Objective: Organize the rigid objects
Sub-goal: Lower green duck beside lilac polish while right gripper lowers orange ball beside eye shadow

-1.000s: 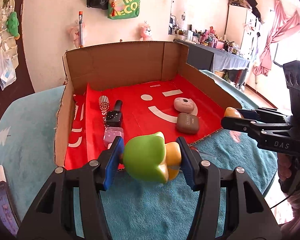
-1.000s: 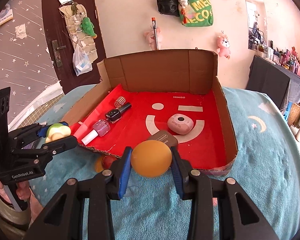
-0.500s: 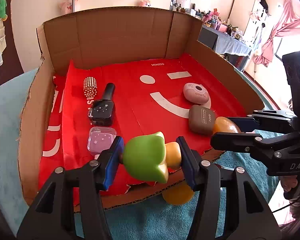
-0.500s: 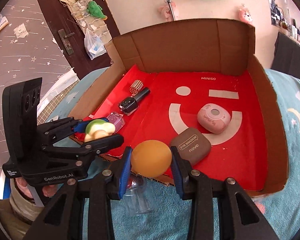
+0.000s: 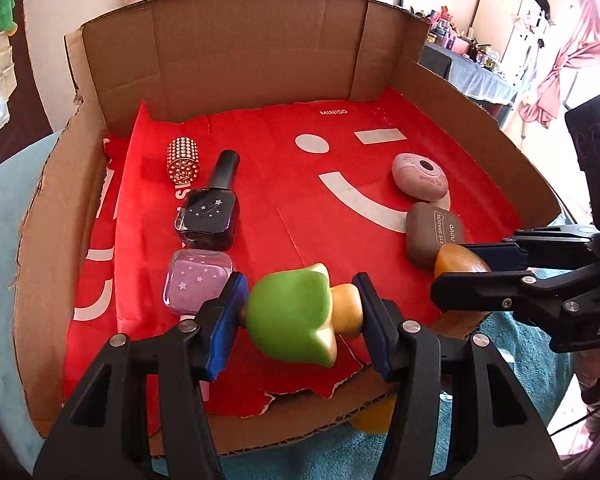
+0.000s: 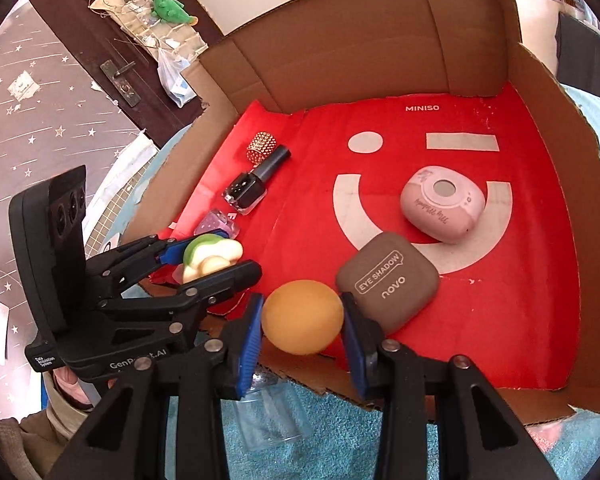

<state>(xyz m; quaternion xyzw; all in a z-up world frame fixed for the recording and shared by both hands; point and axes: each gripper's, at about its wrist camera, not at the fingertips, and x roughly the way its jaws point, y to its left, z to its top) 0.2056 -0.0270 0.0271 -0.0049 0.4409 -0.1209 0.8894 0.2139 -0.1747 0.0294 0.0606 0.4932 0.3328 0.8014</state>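
My left gripper (image 5: 298, 314) is shut on a green and yellow toy piece (image 5: 292, 312) and holds it over the front edge of the cardboard box (image 5: 240, 44). It also shows in the right wrist view (image 6: 210, 260). My right gripper (image 6: 302, 322) is shut on an orange ball (image 6: 302, 316), just above the box's front edge, beside a brown eye shadow case (image 6: 388, 284). The ball also shows in the left wrist view (image 5: 458, 262).
On the box's red liner (image 5: 284, 200) lie a pink case (image 5: 420, 176), a black nail polish bottle (image 5: 210, 208), a lilac bottle (image 5: 198, 284) and a studded gold cap (image 5: 183, 158). A clear glass (image 6: 270, 416) and a yellow object (image 5: 374, 416) sit on the teal cloth (image 6: 548, 452) before the box.
Both grippers have moved forward and down from in front of the box to over its front edge, each still holding its object.
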